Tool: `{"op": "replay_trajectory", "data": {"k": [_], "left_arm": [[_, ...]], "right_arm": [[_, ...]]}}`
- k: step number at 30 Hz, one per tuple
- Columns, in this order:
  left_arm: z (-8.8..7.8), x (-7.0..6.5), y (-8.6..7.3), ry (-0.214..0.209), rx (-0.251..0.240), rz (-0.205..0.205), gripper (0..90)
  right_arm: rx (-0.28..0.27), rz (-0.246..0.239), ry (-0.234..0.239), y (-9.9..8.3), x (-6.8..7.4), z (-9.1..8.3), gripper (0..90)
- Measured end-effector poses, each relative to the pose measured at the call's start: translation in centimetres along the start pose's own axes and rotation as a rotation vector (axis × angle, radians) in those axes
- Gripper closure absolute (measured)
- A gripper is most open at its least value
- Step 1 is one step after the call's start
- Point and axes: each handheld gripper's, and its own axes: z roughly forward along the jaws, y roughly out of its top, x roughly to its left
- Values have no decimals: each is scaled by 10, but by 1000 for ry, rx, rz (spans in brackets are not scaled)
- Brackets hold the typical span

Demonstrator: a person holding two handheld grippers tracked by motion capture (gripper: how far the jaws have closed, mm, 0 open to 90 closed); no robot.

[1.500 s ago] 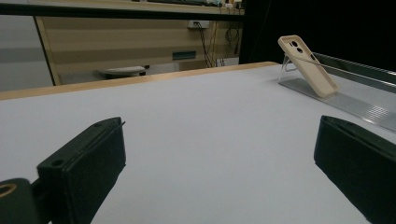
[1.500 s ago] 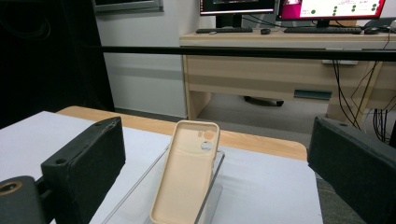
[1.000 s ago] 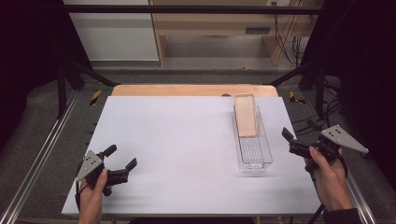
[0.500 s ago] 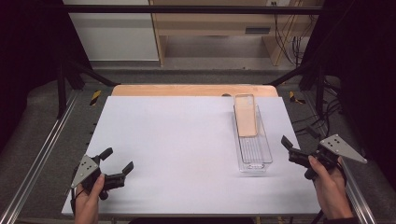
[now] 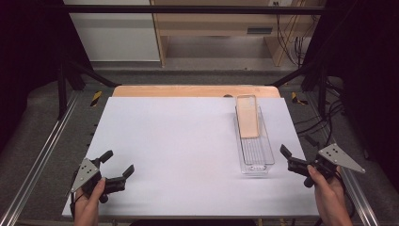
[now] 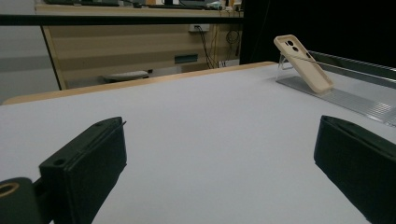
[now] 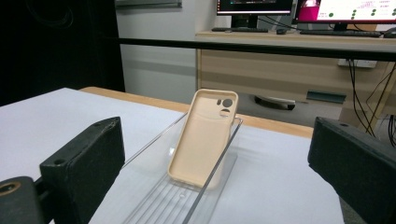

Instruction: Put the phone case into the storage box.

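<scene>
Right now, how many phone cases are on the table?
1. A beige phone case leans tilted in the far end of the clear tray on the table's right side, ahead of the right gripper. Nothing seems hidden.

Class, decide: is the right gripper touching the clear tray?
Apart. In the high view, bare white table shows between the right gripper and the clear tray.

One phone case [image 5: 247, 116] leans in one clear tray [image 5: 257, 163]. Two grippers are held over one white table [image 5: 179, 141]: the left [image 5: 116, 165] and the right [image 5: 298, 149].
</scene>
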Motion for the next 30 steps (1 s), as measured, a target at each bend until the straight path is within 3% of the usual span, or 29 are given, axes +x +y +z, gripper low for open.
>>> {"op": "replay_trajectory", "data": {"k": [19, 30], "left_arm": [[0, -1, 0, -10, -3, 13, 19], [1, -2, 0, -15, -4, 18, 19]], "right_arm": [[11, -11, 34, -24, 19, -8, 40], [9, -17, 63, -38, 30, -1, 39]]}}
